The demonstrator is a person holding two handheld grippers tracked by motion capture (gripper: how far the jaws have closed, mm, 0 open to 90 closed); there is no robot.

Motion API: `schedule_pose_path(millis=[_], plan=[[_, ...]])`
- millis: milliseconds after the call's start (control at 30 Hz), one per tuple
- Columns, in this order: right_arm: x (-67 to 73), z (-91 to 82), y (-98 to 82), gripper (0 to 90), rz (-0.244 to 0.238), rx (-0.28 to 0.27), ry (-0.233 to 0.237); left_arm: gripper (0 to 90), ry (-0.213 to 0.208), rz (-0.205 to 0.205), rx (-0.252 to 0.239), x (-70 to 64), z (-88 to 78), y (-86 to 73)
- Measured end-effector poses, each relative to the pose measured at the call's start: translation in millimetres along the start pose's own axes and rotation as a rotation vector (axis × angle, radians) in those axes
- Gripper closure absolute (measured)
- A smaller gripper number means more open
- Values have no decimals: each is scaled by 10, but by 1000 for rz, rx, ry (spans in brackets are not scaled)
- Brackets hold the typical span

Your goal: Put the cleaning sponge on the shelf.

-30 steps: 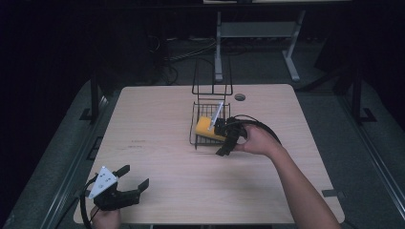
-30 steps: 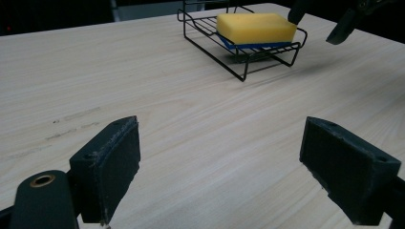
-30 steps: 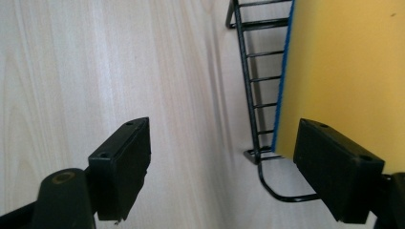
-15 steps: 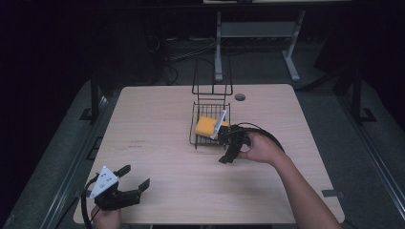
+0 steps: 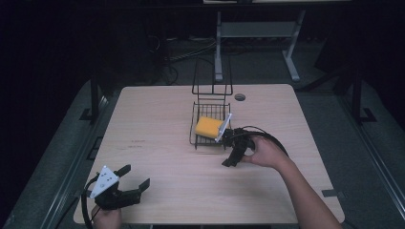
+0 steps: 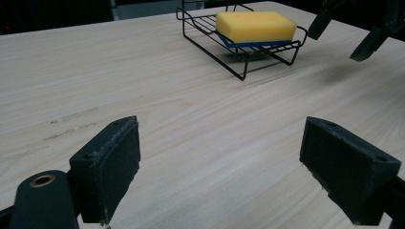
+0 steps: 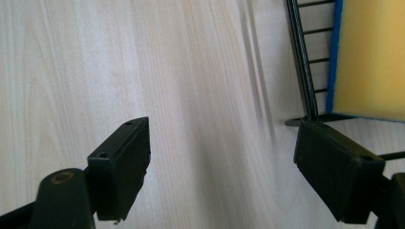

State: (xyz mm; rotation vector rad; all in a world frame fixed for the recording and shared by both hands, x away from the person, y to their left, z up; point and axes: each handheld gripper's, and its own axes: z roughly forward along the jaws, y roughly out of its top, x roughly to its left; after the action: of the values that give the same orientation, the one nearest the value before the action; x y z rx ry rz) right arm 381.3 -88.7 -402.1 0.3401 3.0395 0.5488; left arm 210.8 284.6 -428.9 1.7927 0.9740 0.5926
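Note:
A yellow sponge (image 5: 208, 126) with a blue underside lies flat in a low black wire rack (image 5: 210, 141) near the table's middle. My right gripper (image 5: 231, 158) hovers open just off the rack's near right corner, jaws pointing down at bare wood. In the right gripper view, my right gripper (image 7: 229, 171) holds nothing, with the sponge (image 7: 370, 57) and the rack's edge wire (image 7: 302, 62) at the upper right. My left gripper (image 5: 136, 175) rests open at the table's front left corner. The left gripper view has my left gripper (image 6: 229, 171) facing the sponge (image 6: 254, 26) and rack (image 6: 241, 55) across the table.
The rack has a tall upright wire frame (image 5: 212, 76) at its far end. A round cable hole (image 5: 240, 97) sits in the tabletop behind it. A metal stand (image 5: 253, 31) is on the floor beyond the table. Bare wood (image 5: 162, 124) stretches left of the rack.
My right gripper has drawn back from the sponge in the rack toward the table's near side and stands open. The sponge stays in the rack. The left gripper has not moved.

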Motion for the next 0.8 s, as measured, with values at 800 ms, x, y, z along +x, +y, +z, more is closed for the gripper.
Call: schedule_pose_path(millis=[800], plan=[[103, 24, -223, 194, 38, -12, 9, 130, -3, 11, 5, -24, 6, 4]])
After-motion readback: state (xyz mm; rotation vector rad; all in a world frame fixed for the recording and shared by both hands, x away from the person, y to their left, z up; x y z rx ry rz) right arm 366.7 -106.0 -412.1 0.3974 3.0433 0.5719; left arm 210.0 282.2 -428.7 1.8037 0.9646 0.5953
